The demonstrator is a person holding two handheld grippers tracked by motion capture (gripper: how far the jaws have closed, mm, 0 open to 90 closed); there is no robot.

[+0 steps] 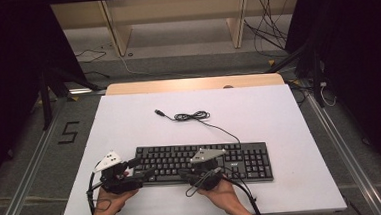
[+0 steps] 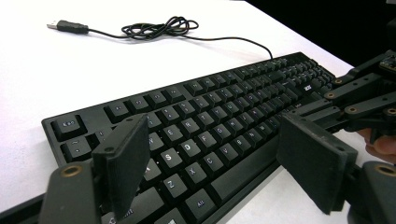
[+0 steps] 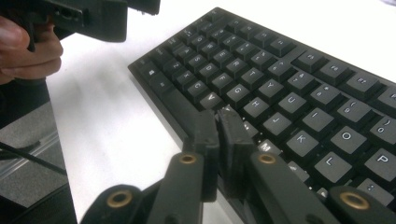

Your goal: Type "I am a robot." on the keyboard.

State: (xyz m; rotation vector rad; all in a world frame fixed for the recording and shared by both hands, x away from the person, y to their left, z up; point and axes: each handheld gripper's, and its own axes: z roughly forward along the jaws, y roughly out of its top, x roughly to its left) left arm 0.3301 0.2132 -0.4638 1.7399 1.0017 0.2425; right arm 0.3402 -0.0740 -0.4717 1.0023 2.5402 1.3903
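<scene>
white table (image 1: 129,116), dark room | keyboard (image 1: 241,157) at near edge, cable (image 1: 191,116) beyond | left gripper (image 1: 150,172) spread, right gripper (image 1: 182,174) pressed together, empty

The keyboard (image 1: 202,162) is all black with small white lettering on the keys, pretty much matte everywhere. Its cable (image 1: 199,118) is black too, looped up on the far side and ending in a black plug with a silvery metal tip (image 2: 52,24). Tabletop (image 1: 279,112) is plain white, no pattern, with a light wood strip along the far edge. Both grippers are black: the left gripper (image 1: 145,173) and the right gripper (image 1: 185,174) each carry a pale grey plate on top with little dark dots. Up close, the right one's joints have brass-coloured rivets (image 3: 187,159). Floor's grey, with a black "5" (image 1: 69,132) marked at the left.
</scene>
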